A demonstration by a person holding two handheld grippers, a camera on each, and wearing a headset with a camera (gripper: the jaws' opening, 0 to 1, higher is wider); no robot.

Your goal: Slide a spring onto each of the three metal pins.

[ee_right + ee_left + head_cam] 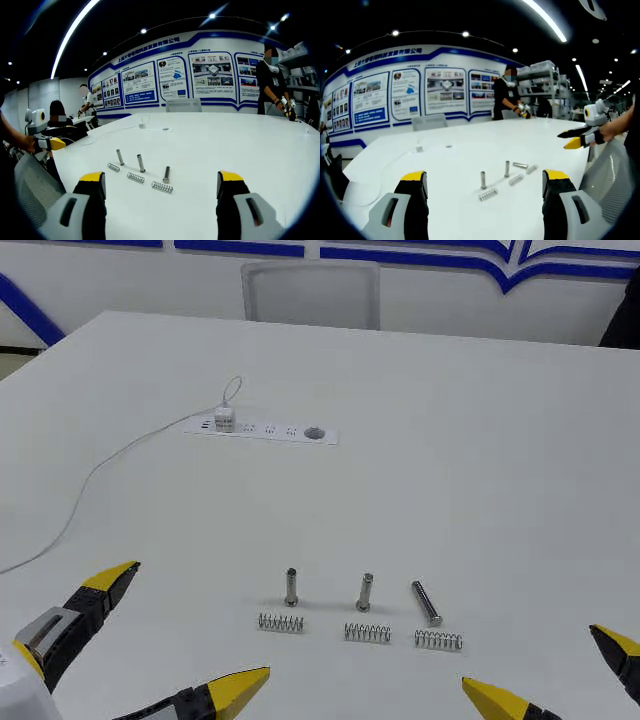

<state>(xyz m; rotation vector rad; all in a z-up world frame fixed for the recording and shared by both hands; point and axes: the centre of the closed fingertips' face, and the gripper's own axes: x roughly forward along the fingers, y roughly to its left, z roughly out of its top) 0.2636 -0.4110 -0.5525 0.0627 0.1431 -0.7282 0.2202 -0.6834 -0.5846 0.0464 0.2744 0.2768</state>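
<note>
Tabletop, white, smooth and matt (480, 470): carries every item listed below.

Chair, pale grey, with a rounded backrest (310, 290): stands at the table's far edge.

Left gripper, black-bodied with yellow wedge tips (200, 620): enters the head view from the lower left corner and is held low over the near edge of the table. Its jaws are spread wide with nothing between them. It points toward the row of pins and is well apart from them.

Right gripper, same black and yellow build (528, 655): enters the head view from the lower right corner, level with its partner. Its jaws are likewise parted and hold nothing. In the left gripper view a hand (609, 131) wraps its rear.

Power strip, white, long and flat, plastic (262, 429): lies mid-table, with a small white cube plug (224, 420) seated at its left end.

Cable, thin, white (90, 480): loops up from the plug, then trails off toward the left edge.

Pins, three, polished metal, cylindrical, each with a wider head: set in a row near the front edge.
- Left pin (291, 587) stands upright.
- Middle pin (365, 592) stands upright, leaning slightly.
- Right pin (426, 603) lies on its side.

Springs, three, bright wire coils: all lie flat, one just in front of each pin, and none is threaded on.
- Left spring (281, 622).
- Middle spring (367, 633).
- Right spring (439, 640).
</note>
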